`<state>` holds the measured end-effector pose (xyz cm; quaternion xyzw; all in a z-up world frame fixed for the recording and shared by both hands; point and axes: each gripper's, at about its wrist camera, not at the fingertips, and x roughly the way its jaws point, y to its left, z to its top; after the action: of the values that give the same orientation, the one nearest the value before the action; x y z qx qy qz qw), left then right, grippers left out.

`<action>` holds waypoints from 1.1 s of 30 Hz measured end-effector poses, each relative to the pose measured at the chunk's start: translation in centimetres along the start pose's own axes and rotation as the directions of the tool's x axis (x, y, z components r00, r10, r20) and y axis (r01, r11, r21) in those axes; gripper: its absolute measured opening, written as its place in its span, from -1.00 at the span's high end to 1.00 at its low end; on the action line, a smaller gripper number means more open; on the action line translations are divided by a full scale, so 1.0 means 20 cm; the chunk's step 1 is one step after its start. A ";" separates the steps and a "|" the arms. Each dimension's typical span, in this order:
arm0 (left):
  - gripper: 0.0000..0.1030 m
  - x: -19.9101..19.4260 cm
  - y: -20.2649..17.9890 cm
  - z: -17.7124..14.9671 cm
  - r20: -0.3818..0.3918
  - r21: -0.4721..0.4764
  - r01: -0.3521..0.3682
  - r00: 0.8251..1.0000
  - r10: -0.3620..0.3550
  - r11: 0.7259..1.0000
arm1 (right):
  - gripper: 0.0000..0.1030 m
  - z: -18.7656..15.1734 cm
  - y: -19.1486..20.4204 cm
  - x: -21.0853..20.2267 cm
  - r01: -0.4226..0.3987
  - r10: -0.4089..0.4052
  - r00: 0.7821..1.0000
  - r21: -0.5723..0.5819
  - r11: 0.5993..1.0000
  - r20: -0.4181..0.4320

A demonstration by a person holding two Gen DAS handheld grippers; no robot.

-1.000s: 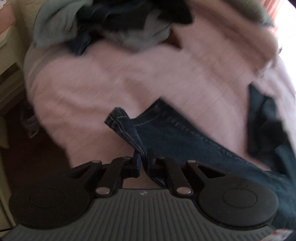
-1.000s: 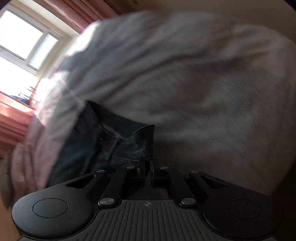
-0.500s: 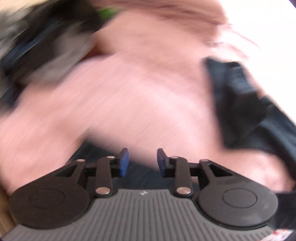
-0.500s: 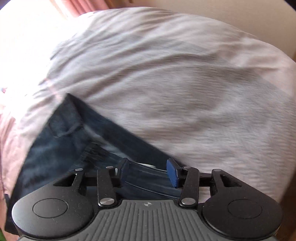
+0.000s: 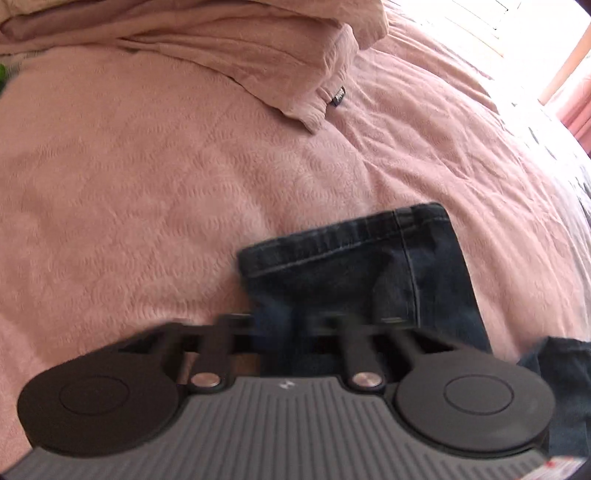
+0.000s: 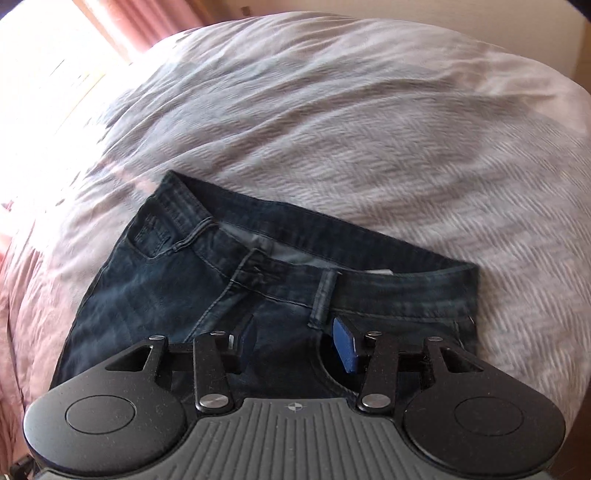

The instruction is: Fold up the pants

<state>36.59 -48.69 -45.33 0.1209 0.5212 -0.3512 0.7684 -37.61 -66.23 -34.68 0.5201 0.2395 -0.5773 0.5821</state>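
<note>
Dark blue jeans lie flat on the bed. In the left wrist view one leg hem [image 5: 351, 258] lies just ahead of my left gripper [image 5: 299, 325]. That gripper is motion-blurred, its fingers spread apart over the denim and holding nothing. The right wrist view shows the waistband [image 6: 332, 258], with the fly and front pockets facing up. My right gripper [image 6: 295, 343] is open just below the waistband, and its blue pads [image 6: 345, 347] hover over the fabric without pinching it.
A pink textured bedspread [image 5: 147, 184] covers the bed. A folded pink cover [image 5: 258, 55] with a small dark label lies at the far side. More dark denim [image 5: 561, 376] shows at the lower right. A bright window and a pink curtain [image 6: 122, 18] stand beyond the bed.
A second ago both grippers were shut on the jeans. Both have opened and let go, and the jeans now rest spread on the bed. Both cameras have swung.
</note>
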 end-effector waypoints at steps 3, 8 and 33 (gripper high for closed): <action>1.00 -0.27 0.07 0.06 0.204 0.009 -0.001 0.979 -0.001 1.000 | 0.16 -0.03 -0.01 -0.06 0.006 -0.008 1.000 0.057 0.998 0.021; 0.99 -0.70 0.53 0.14 0.411 -0.181 -0.107 0.895 0.174 0.978 | 0.16 -0.06 0.08 -0.10 -0.036 0.032 0.998 0.063 0.997 0.062; 0.40 -0.86 0.07 -0.66 0.121 -0.279 -0.279 0.939 0.322 0.919 | -0.10 0.77 0.57 0.75 -0.437 0.391 0.899 -0.493 0.753 -0.199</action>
<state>24.47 -33.25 -35.98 0.0693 0.4724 -0.1666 0.8627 -28.72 -88.52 -38.88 0.4044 0.2907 -0.3241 0.8043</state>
